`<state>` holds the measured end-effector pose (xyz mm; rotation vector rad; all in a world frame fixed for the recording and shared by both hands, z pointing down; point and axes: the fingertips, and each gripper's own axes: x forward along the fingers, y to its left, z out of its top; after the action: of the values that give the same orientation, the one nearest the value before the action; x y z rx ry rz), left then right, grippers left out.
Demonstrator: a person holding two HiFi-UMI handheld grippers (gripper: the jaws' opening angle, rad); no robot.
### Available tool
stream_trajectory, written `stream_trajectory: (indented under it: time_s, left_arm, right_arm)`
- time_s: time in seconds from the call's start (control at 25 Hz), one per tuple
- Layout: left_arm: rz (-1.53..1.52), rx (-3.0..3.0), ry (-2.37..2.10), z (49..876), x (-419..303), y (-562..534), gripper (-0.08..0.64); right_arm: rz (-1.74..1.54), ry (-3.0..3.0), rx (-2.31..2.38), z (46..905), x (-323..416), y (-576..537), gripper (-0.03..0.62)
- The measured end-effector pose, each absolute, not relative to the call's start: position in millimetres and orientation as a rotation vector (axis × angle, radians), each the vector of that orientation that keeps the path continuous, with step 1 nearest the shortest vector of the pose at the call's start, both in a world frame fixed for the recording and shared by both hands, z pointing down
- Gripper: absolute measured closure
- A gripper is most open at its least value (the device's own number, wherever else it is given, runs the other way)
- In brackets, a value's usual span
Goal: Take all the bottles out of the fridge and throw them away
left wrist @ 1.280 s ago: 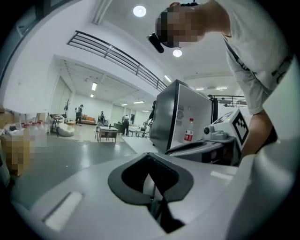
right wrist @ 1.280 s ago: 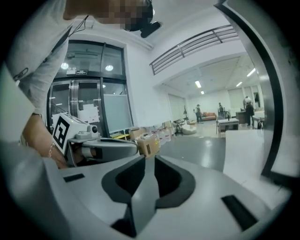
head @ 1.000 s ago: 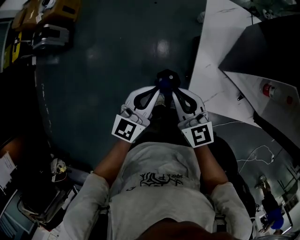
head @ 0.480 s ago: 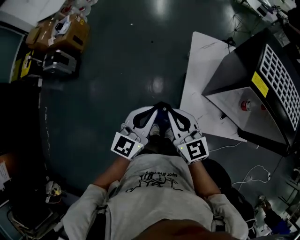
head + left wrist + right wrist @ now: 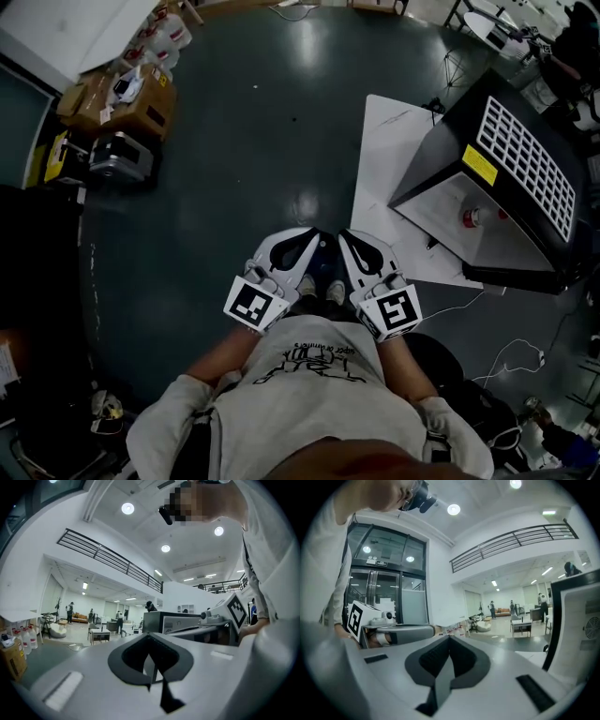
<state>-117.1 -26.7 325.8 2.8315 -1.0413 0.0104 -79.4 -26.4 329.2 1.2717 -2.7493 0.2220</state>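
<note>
No fridge bottle shows in any view. The black fridge (image 5: 511, 183) stands at the right on a white board (image 5: 389, 150), its white grille and yellow label facing up toward me; a small red item (image 5: 472, 217) sits on its grey side. My left gripper (image 5: 309, 238) and right gripper (image 5: 345, 238) are held side by side against my torso, tips almost touching each other. Both are shut with nothing in them. In the left gripper view the shut jaws (image 5: 151, 641) point across a large hall toward the fridge (image 5: 164, 620). The right gripper (image 5: 449, 641) has the fridge's edge (image 5: 574, 616) on its right.
Dark green floor (image 5: 244, 141) lies ahead of me. Cardboard boxes (image 5: 122, 89), a grey case (image 5: 122, 155) and white jugs (image 5: 164, 28) stand at the far left. Cables (image 5: 506, 352) run on the floor at the right. People and tables (image 5: 101, 632) are far off in the hall.
The head view has swung up and back, so the fridge's grille top and more floor show. Both grippers have stayed together and drawn lower, closer to my torso.
</note>
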Motion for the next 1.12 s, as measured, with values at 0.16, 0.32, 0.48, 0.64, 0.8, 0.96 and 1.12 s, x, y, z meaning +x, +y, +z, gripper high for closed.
stream_trajectory:
  time_s: [0.16,0.32,0.48,0.64,0.8,0.96,1.12]
  left_arm:
    - [-0.023,2.892,-0.992,313,-106,-20,0.552]
    - [-0.07,2.913,-0.919,300,-91,-11,0.552]
    - [-0.09,2.934,-0.845,293,-72,-3,0.552]
    - [-0.114,2.955,-0.757,287,-51,6,0.552]
    - [-0.11,2.975,-0.647,285,-28,18,0.552]
    - [-0.106,2.992,-0.555,285,-3,26,0.552]
    - [-0.108,3.007,-0.47,281,20,36,0.552]
  right_arm:
    - [0.228,-2.722,1.315,319,-68,-15,0.583]
    - [0.216,-2.69,1.374,310,-53,-7,0.583]
    - [0.209,-2.658,1.44,304,-35,2,0.583]
    - [0.205,-2.606,1.516,298,-13,13,0.583]
    - [0.203,-2.553,1.602,293,9,24,0.583]
    - [0.21,-2.514,1.673,294,35,34,0.583]
    - [0.212,-2.473,1.748,292,57,46,0.583]
